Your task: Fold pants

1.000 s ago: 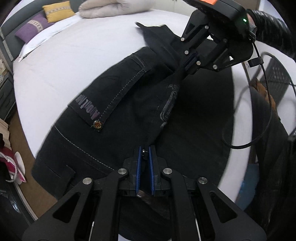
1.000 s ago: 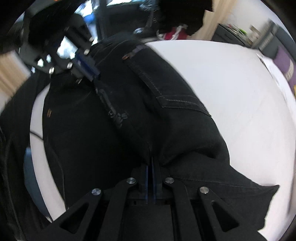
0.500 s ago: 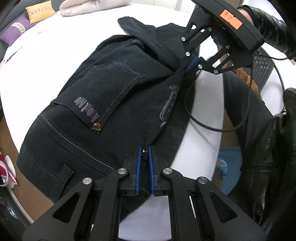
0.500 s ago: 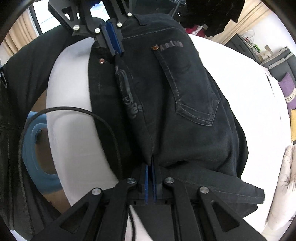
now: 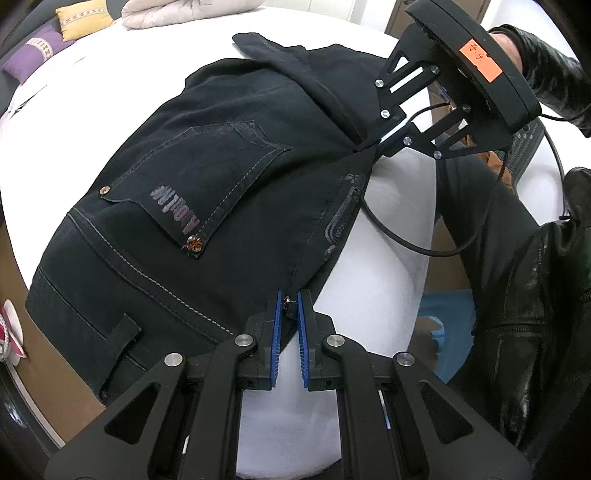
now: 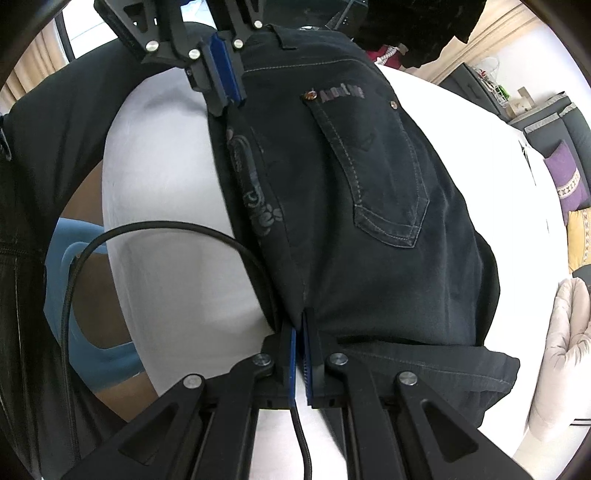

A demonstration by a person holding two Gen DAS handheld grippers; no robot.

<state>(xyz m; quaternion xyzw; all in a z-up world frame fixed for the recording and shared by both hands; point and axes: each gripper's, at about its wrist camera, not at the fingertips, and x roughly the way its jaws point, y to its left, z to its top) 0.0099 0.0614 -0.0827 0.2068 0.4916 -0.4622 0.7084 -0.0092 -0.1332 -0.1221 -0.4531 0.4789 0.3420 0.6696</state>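
On the white bed point(image 5: 373, 266), black pants point(image 5: 207, 206) lie halved lengthwise. Left tool point(image 5: 289, 325) clamps the waistband, right tool point(image 6: 300, 354) the crotch seam; next probably comes settling this edge flat, then releasing.

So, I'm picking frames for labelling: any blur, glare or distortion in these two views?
Left wrist view: sharp, strong fisheye bending the white bed, pocket print on the black pants legible. Right wrist view: also sharp, same curvature, bright window glare top left.

A white bed point(image 5: 373, 258) carries black pants point(image 5: 221, 177), pillows point(image 5: 85, 16).
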